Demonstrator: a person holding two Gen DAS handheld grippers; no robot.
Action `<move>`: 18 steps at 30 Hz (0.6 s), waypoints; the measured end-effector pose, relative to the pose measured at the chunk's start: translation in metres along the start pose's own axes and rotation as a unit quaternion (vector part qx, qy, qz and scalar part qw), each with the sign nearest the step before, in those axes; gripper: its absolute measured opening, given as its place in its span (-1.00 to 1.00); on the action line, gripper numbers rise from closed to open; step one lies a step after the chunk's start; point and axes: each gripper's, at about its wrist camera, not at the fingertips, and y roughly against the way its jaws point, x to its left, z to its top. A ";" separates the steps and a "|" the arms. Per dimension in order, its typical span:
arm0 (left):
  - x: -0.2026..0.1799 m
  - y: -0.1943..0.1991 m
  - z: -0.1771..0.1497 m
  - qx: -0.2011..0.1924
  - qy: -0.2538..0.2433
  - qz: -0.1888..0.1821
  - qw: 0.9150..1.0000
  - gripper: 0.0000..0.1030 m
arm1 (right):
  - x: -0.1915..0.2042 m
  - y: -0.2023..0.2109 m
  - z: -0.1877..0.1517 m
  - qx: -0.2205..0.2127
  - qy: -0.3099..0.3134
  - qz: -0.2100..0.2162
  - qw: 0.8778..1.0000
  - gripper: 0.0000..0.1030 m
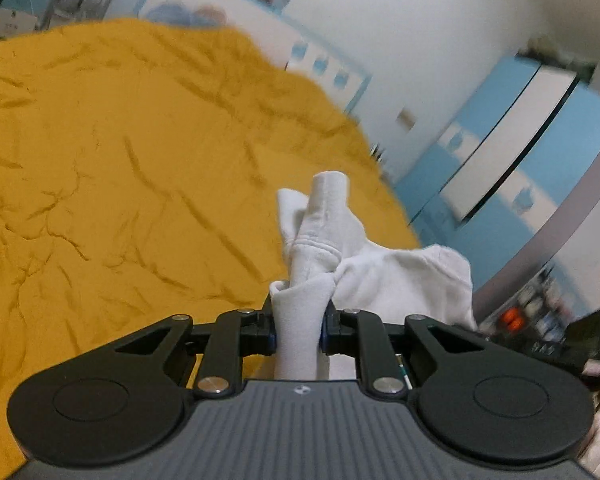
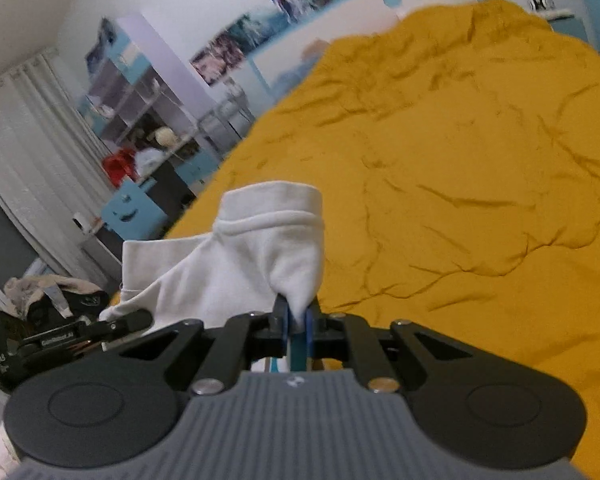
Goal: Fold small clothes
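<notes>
A small white garment (image 1: 324, 240) hangs bunched in the air over a bed with a mustard-yellow cover (image 1: 120, 160). My left gripper (image 1: 299, 332) is shut on a thick roll of its fabric, and a hemmed end sticks up past the fingers. In the right wrist view the same white garment (image 2: 260, 252) spreads to the left, and my right gripper (image 2: 298, 320) is shut on a thin pinch of it. The other gripper's black body (image 2: 60, 340) shows at the lower left of that view, close by.
The wrinkled yellow bed cover (image 2: 460, 180) fills most of both views. A blue and white wardrobe (image 1: 500, 152) stands past the bed's right edge. Shelves (image 2: 140, 112), a blue drawer unit (image 2: 128, 208) and a white curtain (image 2: 28, 152) lie off its left side.
</notes>
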 end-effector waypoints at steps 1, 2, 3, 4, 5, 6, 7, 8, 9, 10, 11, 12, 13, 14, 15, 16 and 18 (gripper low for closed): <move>0.011 -0.017 0.005 0.022 0.004 0.010 1.000 -0.60 | -0.008 -0.016 0.003 0.016 -0.007 -0.004 1.000 -0.95; 0.018 -0.028 0.004 0.038 0.008 0.017 0.999 -0.60 | -0.013 -0.030 0.005 0.028 -0.013 -0.006 1.000 -0.95; 0.030 -0.046 0.006 0.063 0.014 0.025 0.998 -0.59 | -0.023 -0.042 0.003 0.040 -0.024 -0.009 0.999 -0.95; 0.038 -0.053 -0.001 0.079 0.018 0.030 0.996 -0.59 | -0.032 -0.056 0.003 0.056 -0.038 -0.009 0.998 -0.94; 0.046 -0.062 -0.003 0.093 0.024 0.036 0.995 -0.58 | -0.043 -0.068 0.002 0.069 -0.052 -0.010 0.996 -0.94; 0.056 -0.074 -0.005 0.108 0.037 0.039 0.993 -0.57 | -0.054 -0.081 0.002 0.081 -0.068 -0.013 0.994 -0.94; 0.065 -0.081 -0.007 0.116 0.049 0.040 0.991 -0.55 | -0.066 -0.092 0.000 0.092 -0.083 -0.014 0.992 -0.94; 0.073 -0.084 -0.010 0.120 0.060 0.039 0.990 -0.51 | -0.075 -0.100 -0.003 0.100 -0.096 -0.018 0.990 -0.94; 0.082 -0.089 -0.012 0.122 0.074 0.036 0.989 -0.48 | -0.084 -0.107 -0.006 0.106 -0.107 -0.022 0.988 -0.94; 0.090 -0.091 -0.014 0.122 0.086 0.030 0.988 -0.42 | -0.092 -0.112 -0.011 0.109 -0.117 -0.023 0.987 -0.94; 0.098 -0.092 -0.015 0.119 0.097 0.026 0.988 -0.35 | -0.099 -0.116 -0.014 0.110 -0.127 -0.020 0.986 -0.94; 0.104 -0.090 -0.017 0.117 0.106 0.019 0.987 -0.34 | -0.105 -0.118 -0.018 0.111 -0.138 -0.018 0.984 -0.94; 0.109 -0.091 -0.019 0.117 0.114 0.011 0.987 -0.31 | -0.110 -0.120 -0.019 0.111 -0.148 -0.016 0.983 -0.93; 0.113 -0.090 -0.019 0.116 0.118 0.008 0.986 -0.29 | -0.113 -0.120 -0.020 0.110 -0.155 -0.013 0.982 -0.90; 0.114 -0.089 -0.021 0.116 0.117 0.007 0.986 -0.29 | -0.113 -0.120 -0.021 0.108 -0.159 -0.014 0.981 -0.83; 0.110 -0.087 -0.022 0.114 0.114 0.009 0.987 -0.28 | -0.113 -0.118 -0.020 0.106 -0.158 -0.017 0.982 -0.79; 0.107 -0.076 -0.021 0.104 0.108 0.019 0.989 -0.23 | -0.108 -0.110 -0.017 0.099 -0.146 -0.030 0.984 -0.68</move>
